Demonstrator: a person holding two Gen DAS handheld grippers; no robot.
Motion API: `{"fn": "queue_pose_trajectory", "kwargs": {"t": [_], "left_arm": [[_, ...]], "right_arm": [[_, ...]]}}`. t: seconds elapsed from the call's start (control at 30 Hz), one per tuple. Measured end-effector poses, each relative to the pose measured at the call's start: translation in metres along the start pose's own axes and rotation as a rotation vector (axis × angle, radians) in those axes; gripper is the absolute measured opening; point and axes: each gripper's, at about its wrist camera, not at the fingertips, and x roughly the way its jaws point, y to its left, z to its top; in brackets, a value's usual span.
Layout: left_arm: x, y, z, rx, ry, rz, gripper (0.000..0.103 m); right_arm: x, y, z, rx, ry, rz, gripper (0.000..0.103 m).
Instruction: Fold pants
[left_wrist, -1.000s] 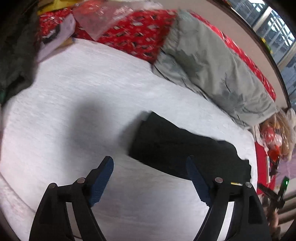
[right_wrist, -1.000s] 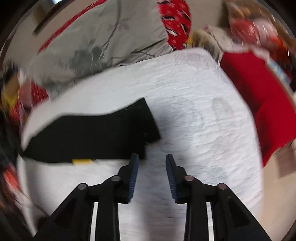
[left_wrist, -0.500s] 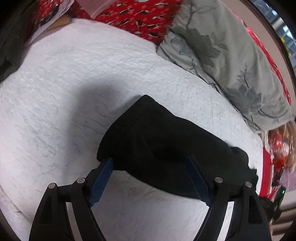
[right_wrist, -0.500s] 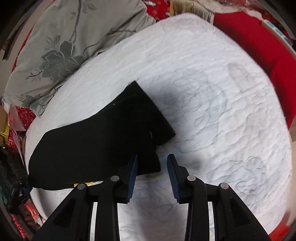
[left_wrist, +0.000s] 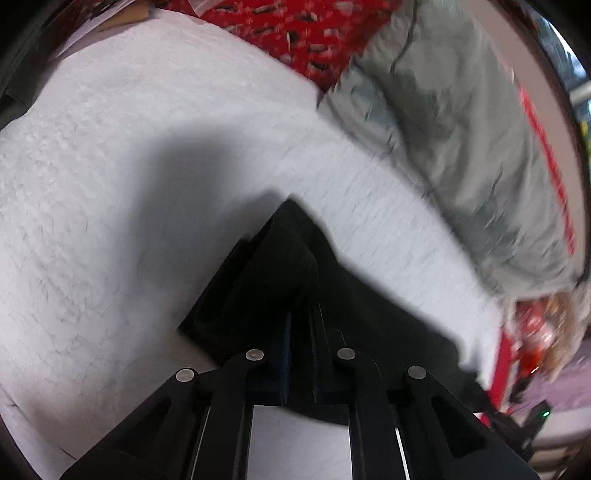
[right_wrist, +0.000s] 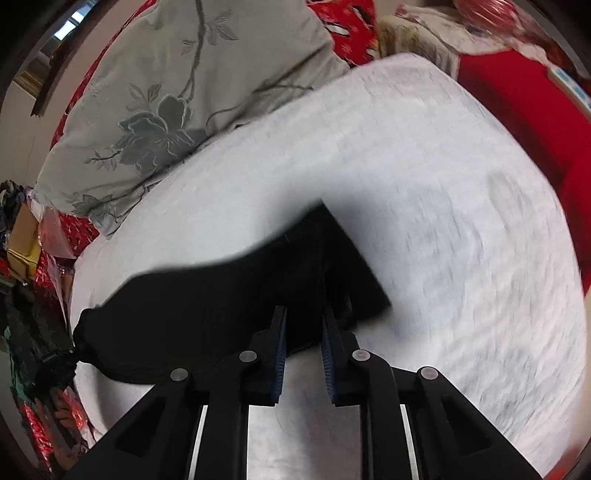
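On the white quilted bed (left_wrist: 110, 166), both tongs, left (left_wrist: 300, 325) and right (right_wrist: 303, 325), have just closed onto the black fabric pants (right_wrist: 221, 295), ready to fold.

Bed: white quilted cover (left_wrist: 110, 155), stitched texture, shadowed toward the middle. Lying on it: black pants (right_wrist: 207, 295), spread flat near the front edge; grey floral pillow (right_wrist: 166, 92), along the far side, overlapping the cover's edge
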Motion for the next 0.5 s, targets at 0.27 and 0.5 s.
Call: {"fn": "queue_pose_trajectory", "kwargs": {"t": [0.27, 0.5], "left_arm": [[-0.008, 0.015, -0.011, 0.059, -0.006, 0.01, 0.007], [0.027, 0.038, -0.027, 0.062, 0.063, 0.064, 0.008]], "right_arm": [[-0.026, -0.003, 0.034, 0.03, -0.082, 0.11, 0.016], [0.017, -0.045, -0.01, 0.089, 0.029, 0.078, 0.016]]}}
